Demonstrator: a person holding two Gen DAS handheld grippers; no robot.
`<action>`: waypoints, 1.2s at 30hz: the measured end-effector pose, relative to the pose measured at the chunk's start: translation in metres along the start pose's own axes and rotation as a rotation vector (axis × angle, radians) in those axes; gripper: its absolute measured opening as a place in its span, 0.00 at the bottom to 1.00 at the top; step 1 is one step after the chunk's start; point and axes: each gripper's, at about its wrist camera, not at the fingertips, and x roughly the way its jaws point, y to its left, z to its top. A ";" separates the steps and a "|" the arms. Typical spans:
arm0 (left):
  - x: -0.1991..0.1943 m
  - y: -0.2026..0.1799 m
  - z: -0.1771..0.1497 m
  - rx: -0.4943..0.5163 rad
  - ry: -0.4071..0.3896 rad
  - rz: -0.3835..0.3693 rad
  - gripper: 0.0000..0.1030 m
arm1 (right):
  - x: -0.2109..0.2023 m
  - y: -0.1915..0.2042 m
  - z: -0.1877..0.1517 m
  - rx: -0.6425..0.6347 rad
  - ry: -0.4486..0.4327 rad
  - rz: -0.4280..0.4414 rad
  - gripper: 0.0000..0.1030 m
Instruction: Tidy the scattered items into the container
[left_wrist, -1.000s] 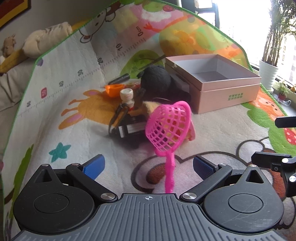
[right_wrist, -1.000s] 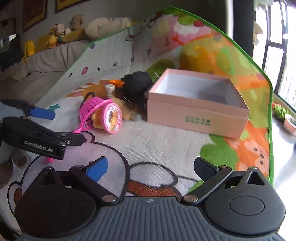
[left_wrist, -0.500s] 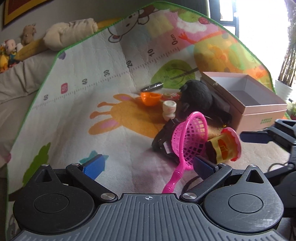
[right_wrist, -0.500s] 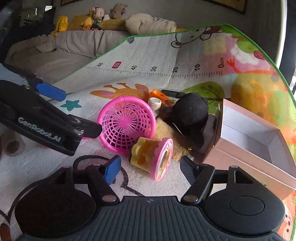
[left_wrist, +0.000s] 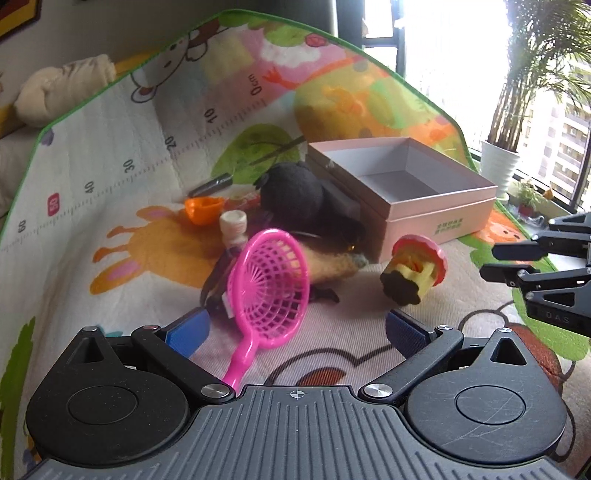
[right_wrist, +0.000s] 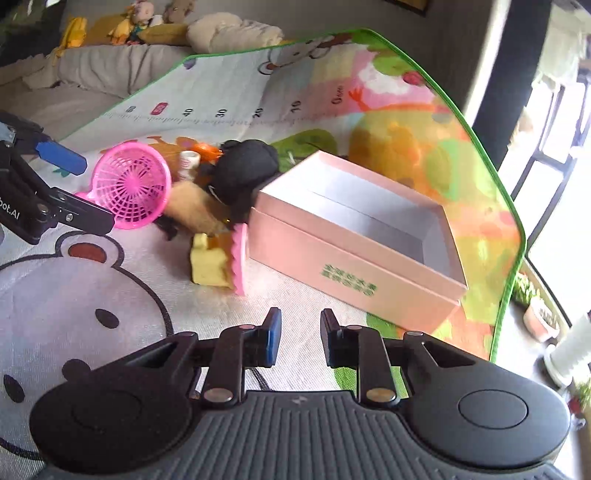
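box (right_wrist: 354, 254): open and empty on the play mat (right_wrist: 92, 295), ready for toys
yellow tub (right_wrist: 218, 260): on its side just beside the box wall
pink net (left_wrist: 269, 288): leaning on the toy pile
right gripper (right_wrist: 299, 338): jaws closed, gripping nothing
left gripper (left_wrist: 295, 328): jaws spread wide, net handle between, ungripped

- Box (right_wrist: 354, 266): pale pink outside, white inside, small green print on one side.
- Net scoop (left_wrist: 271, 284): bright pink lattice.
- Tub (left_wrist: 413, 273): yellow with a pink lid.
- Plush toy (left_wrist: 291, 192): black.
- Cup (left_wrist: 203, 208): orange.
- Play mat (left_wrist: 110, 206): white with cartoon animals, green edge.
- Finger pads (left_wrist: 186, 330): blue.
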 end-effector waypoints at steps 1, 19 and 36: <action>0.003 -0.003 0.002 0.005 -0.008 -0.002 1.00 | 0.000 -0.007 -0.003 0.045 0.003 0.004 0.27; -0.024 -0.048 -0.034 0.101 0.088 -0.117 1.00 | 0.004 0.005 0.010 0.136 -0.093 0.164 0.65; -0.017 -0.030 -0.032 0.010 0.136 -0.068 1.00 | -0.015 0.020 -0.005 -0.200 -0.038 -0.036 0.41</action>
